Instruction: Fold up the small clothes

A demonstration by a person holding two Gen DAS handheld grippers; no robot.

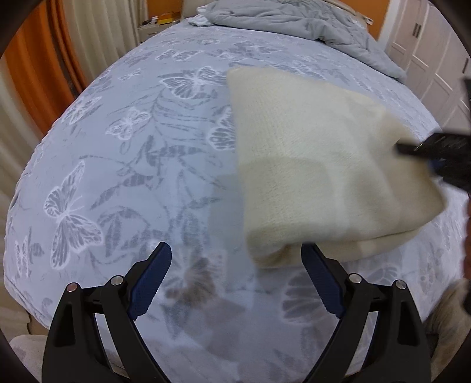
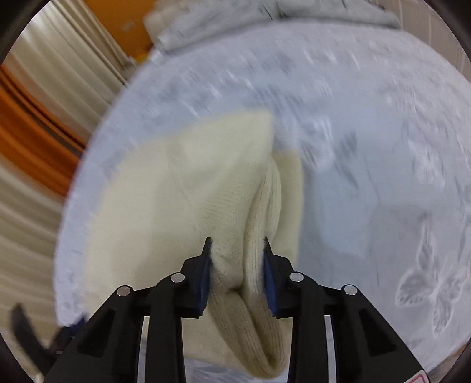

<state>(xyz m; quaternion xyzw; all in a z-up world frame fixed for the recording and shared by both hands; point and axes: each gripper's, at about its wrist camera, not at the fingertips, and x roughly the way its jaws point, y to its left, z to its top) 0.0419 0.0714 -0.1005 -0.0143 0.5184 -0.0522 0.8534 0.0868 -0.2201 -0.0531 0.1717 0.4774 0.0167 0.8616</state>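
A cream knitted garment [image 1: 318, 165] lies folded on the bed, blurred by motion in both views. My left gripper [image 1: 235, 259] is open and empty, just in front of the garment's near fold. My right gripper [image 2: 237, 247] is shut on a bunched ribbed edge of the cream garment [image 2: 206, 182]. In the left wrist view the right gripper [image 1: 418, 147] shows at the garment's right edge.
The bed has a light blue cover with a butterfly pattern [image 1: 117, 162]. A grey duvet [image 1: 294, 20] is crumpled at the far end. Orange and cream curtains [image 1: 35, 73] hang on the left, white cupboards [image 1: 426, 53] stand at the right.
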